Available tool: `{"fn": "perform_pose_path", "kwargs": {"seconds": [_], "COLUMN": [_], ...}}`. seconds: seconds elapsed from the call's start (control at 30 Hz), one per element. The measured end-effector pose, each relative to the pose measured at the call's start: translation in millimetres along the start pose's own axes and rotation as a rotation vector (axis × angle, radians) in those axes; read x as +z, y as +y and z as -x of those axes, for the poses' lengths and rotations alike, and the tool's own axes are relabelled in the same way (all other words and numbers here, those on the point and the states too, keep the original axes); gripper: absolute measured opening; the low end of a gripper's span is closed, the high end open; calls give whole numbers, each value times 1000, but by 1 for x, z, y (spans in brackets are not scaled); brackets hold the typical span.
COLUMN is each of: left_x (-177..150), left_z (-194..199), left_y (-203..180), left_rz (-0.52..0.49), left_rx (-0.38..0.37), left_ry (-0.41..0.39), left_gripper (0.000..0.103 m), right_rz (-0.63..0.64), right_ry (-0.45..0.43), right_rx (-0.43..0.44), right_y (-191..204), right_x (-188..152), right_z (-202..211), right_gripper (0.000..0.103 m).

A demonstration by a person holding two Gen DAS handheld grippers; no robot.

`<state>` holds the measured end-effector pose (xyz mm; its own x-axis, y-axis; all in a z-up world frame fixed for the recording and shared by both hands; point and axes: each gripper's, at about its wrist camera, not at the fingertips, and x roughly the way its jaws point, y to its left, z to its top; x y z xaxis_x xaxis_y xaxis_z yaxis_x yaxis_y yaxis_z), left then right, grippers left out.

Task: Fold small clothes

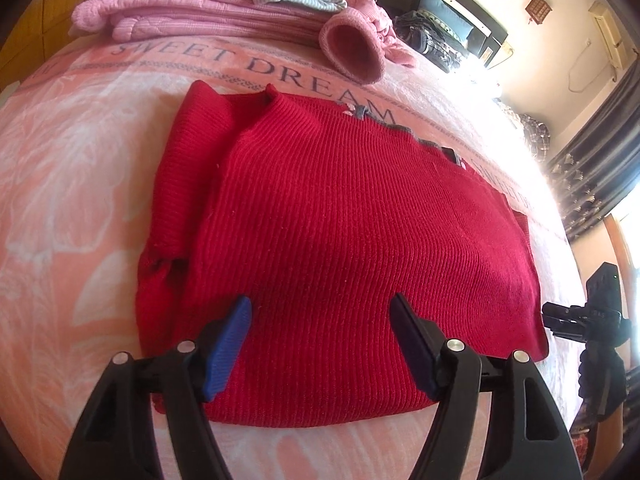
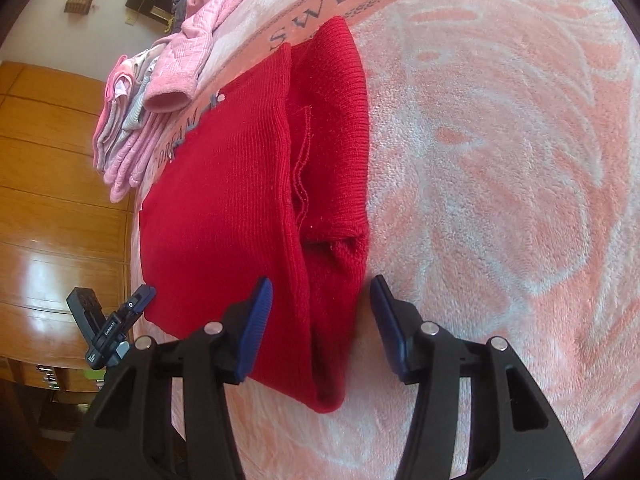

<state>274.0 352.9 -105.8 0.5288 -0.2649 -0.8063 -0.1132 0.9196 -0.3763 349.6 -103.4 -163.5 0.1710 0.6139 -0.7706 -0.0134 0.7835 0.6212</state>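
Both our grippers, left [image 1: 320, 340] and right [image 2: 320, 328], hover with fingers spread, holding nothing, low in frame. Our red sweater [image 1: 332, 216] lies mid-frame on the blanket [image 1: 72, 184], sleeves folded in; we judge a final fold remains. Folded pink clothes [image 1: 208, 4] sit upper left.

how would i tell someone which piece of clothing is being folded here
On the pink blanket printed with SWEET DREAM, it is the red knit sweater lying flat in front of both open grippers. The clothes stacked behind it are pale pink and grey, so it is the only deep red piece.
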Motion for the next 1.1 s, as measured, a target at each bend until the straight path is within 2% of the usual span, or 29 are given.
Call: {"fn": "perform_pose_path", "kwargs": {"seconds": [0.1, 0.17, 0.97, 1.1], "left_x": [-1, -2, -4, 2], "left_z": [0, -1, -2, 4], "left_y": [1, 2, 9, 13], "left_rz": [5, 4, -9, 32], "left_rx": [-11, -16, -73, -103], "left_ry": [1, 1, 0, 21], "left_gripper": [73, 73, 77, 77], "right_rz": [-16, -28, -26, -56], "right_ry": [-9, -4, -42, -35], "right_rx": [16, 42, -5, -40], "right_y": [-2, -4, -3, 7], "right_x": [2, 2, -4, -2], "right_z": [-3, -7, -12, -7], "right_gripper": [33, 12, 8, 8]}}
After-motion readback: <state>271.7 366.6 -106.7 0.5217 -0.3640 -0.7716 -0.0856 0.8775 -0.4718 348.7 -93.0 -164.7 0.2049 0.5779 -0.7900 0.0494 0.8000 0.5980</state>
